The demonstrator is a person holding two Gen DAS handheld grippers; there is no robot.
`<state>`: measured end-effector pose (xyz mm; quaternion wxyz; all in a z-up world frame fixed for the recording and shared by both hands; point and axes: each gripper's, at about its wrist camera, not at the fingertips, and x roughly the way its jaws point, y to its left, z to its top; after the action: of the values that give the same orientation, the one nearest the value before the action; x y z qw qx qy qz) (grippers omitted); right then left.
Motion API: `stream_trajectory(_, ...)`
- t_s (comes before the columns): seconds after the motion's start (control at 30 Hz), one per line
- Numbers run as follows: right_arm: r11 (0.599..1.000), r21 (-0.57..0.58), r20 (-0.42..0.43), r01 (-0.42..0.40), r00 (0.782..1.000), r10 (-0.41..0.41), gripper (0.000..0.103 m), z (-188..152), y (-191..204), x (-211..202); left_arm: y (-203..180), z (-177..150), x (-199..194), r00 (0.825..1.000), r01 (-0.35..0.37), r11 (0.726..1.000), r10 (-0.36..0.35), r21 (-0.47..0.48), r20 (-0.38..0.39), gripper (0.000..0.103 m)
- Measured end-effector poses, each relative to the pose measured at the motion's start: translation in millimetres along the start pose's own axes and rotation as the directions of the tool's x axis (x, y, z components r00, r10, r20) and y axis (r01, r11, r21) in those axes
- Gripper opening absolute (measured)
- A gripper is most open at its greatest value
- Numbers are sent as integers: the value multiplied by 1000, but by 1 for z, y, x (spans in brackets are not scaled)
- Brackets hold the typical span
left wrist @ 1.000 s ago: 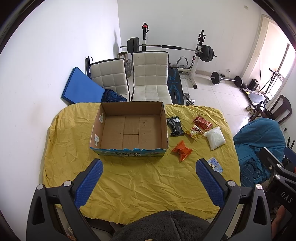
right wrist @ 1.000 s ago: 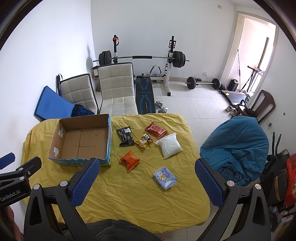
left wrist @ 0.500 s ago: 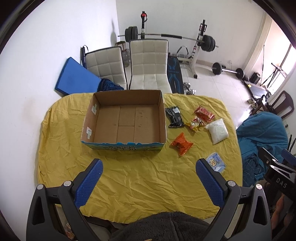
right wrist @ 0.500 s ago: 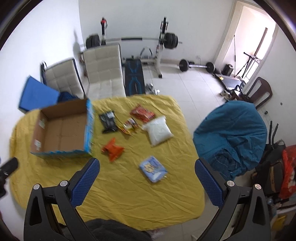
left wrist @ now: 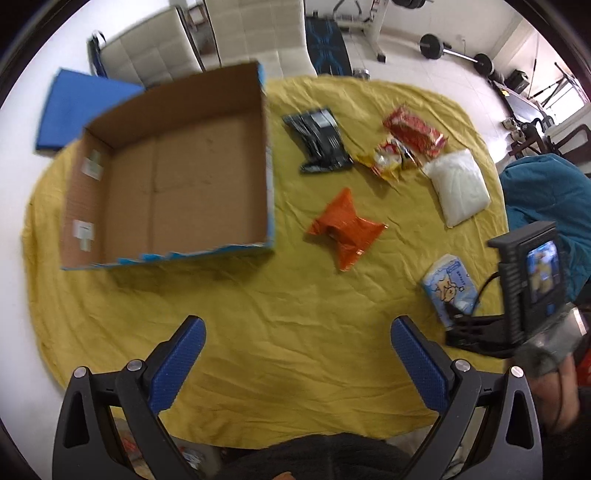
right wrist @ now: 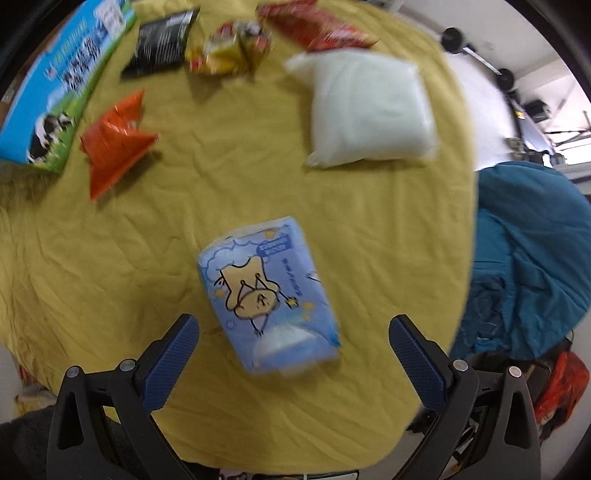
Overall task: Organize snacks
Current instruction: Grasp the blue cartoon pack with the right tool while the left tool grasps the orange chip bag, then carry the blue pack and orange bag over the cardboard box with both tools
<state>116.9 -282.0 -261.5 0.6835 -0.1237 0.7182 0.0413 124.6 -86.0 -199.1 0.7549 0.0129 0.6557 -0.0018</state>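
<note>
An empty open cardboard box (left wrist: 177, 177) stands at the left of the yellow-clothed table (left wrist: 258, 332). Right of it lie a black packet (left wrist: 317, 140), a yellow packet (left wrist: 388, 158), a red packet (left wrist: 413, 129), an orange packet (left wrist: 343, 229), a white bag (left wrist: 458, 184) and a light-blue pack (left wrist: 447, 288). My left gripper (left wrist: 295, 354) hangs open over bare cloth. My right gripper (right wrist: 291, 350) is open, low over the light-blue pack (right wrist: 266, 291), which lies between its fingers, untouched. The right gripper's body (left wrist: 517, 295) shows beside that pack in the left wrist view.
The box's printed blue side (right wrist: 62, 85) sits far left in the right wrist view. A teal-covered heap (right wrist: 524, 258) stands off the table's right edge. White chairs (left wrist: 236, 33), a blue mat (left wrist: 85, 107) and weight gear (left wrist: 458, 55) lie beyond the far edge.
Both grippers have dropped toward the table. The right one has moved far down and forward, so the light-blue pack now lies between its open fingers.
</note>
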Motion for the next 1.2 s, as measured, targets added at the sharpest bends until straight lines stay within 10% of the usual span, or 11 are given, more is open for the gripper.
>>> stream_trajectory(0.27, 992, 54, -118, -114, 986, 120, 68, 11, -12, 69, -36, 39, 83, 966, 135, 980, -163, -148, -200, 103)
stream_trajectory(0.67, 960, 229, -67, -159, 982, 178, 66, -13, -82, 94, -55, 88, 169, 932, 21, 940, -142, -339, -334, 102)
stream_trajectory(0.9, 952, 257, -63, -168, 980, 190, 66, -27, -107, 74, -48, 93, 207, 907, -58, 921, -113, -386, -405, 42)
stream_trajectory(1.2, 917, 349, -81, -195, 968, 237, 65, -49, -118, 85, -111, 50, 190, 948, -41, 999, 41, 8, -315, 42)
